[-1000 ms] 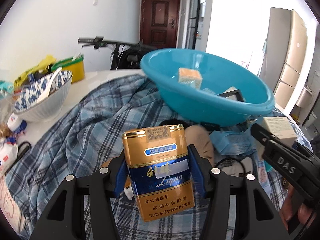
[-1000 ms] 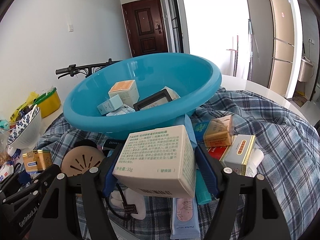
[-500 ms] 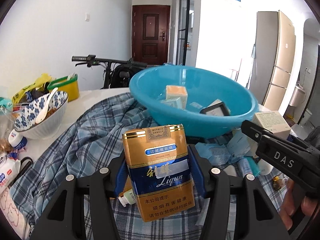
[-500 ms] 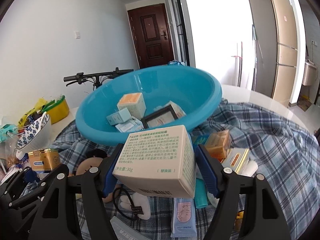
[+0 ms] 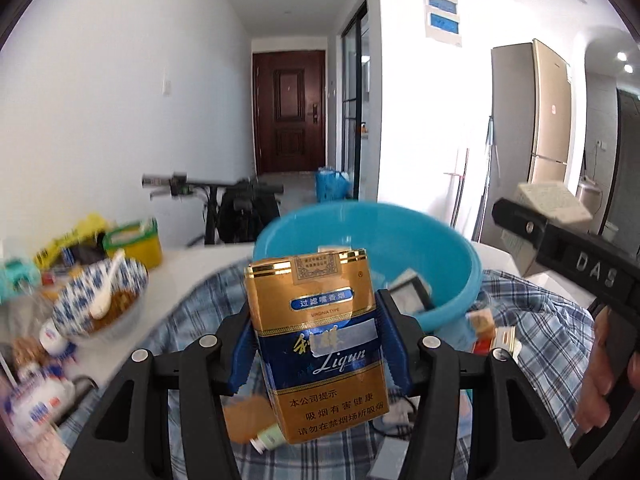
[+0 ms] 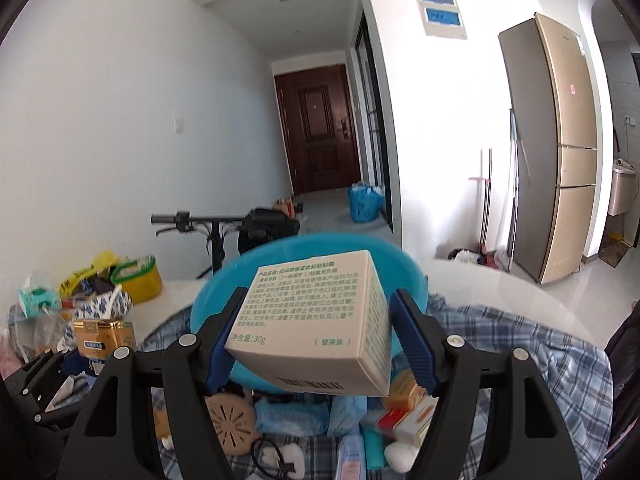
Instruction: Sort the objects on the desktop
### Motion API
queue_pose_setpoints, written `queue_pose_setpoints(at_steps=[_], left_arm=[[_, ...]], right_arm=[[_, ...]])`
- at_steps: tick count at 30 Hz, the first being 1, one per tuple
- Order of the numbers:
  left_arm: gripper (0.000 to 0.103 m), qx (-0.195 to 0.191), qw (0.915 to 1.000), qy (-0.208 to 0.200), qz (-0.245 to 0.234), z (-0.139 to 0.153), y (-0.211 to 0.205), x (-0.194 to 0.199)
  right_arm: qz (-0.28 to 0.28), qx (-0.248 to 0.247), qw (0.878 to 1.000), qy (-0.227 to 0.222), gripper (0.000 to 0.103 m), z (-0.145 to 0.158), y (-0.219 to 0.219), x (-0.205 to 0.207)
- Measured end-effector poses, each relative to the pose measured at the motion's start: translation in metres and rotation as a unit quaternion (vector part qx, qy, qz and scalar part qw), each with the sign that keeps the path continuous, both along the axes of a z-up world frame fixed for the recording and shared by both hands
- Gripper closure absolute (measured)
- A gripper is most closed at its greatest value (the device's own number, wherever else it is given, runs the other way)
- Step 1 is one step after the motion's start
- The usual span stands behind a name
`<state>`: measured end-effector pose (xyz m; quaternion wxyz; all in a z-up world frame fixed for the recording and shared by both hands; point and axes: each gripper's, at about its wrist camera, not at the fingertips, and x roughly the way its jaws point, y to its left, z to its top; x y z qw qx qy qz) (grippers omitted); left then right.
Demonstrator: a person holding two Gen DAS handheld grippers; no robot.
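My left gripper (image 5: 316, 340) is shut on a gold and blue cigarette pack (image 5: 316, 344), held upright above the plaid cloth (image 5: 536, 332). My right gripper (image 6: 316, 340) is shut on a cream cosmetics box (image 6: 316, 320) with green print, held in front of the blue basin (image 6: 208, 304). The basin (image 5: 448, 256) holds several small boxes. The right gripper with its box (image 5: 552, 200) shows at the right of the left wrist view. The left gripper and its pack (image 6: 104, 336) show at the left of the right wrist view.
A blue-patterned bowl (image 5: 100, 300) with a spoon and a yellow-green tub (image 5: 136, 240) stand at the left. Small boxes, tubes and a round tan item (image 6: 232, 424) lie on the cloth below the basin. A bicycle (image 6: 216, 228) and a fridge (image 6: 552, 152) stand behind.
Both grippers have risen with their loads. The basin and table now sit lower in both views and more of the room shows.
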<state>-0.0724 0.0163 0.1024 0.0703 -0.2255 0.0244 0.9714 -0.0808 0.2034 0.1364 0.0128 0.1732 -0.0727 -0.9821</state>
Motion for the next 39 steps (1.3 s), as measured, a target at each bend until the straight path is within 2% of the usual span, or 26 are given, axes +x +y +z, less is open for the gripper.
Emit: queue_pose_setpoints(at_steps=[5,9,13,20,23,27,32,39], left_arm=[[0.046,0.008,0.9997,0.024,-0.006,0.030,0.001,-0.002],[0.046,0.013,0.9984,0.055,-0.006,0.055,0.001,-0.004],[0.046,0.036,0.9957,0.085,-0.009,0.082,0.001,-0.004],[0.046,0.053,0.9880,0.144,-0.018,0.122,0.007,0.004],[0.046,0.074,0.9836,0.163,-0.025,0.135,0.007,0.006],[0.046,0.096,0.9787,0.176,-0.045,0.142,0.007,0.007],[0.046,0.087,0.9755,0.197,-0.043,0.137,0.005,0.015],[0.046,0.084,0.9762,0.196,-0.038,0.134,0.006,0.017]], right_arm=[[-0.009,0.008,0.999,0.039,0.033,0.030,0.003,0.004],[-0.006,0.005,0.999,0.054,0.033,0.054,0.001,-0.003],[-0.005,0.000,0.996,0.084,0.033,0.078,0.001,-0.002],[0.009,0.014,0.991,0.135,0.033,0.110,-0.002,0.009],[0.017,0.006,0.988,0.153,0.033,0.121,0.000,0.014],[0.005,0.009,0.985,0.174,0.033,0.123,0.002,0.022],[0.012,0.020,0.983,0.180,0.033,0.110,-0.004,0.031],[0.023,0.021,0.985,0.167,0.033,0.101,-0.009,0.021]])
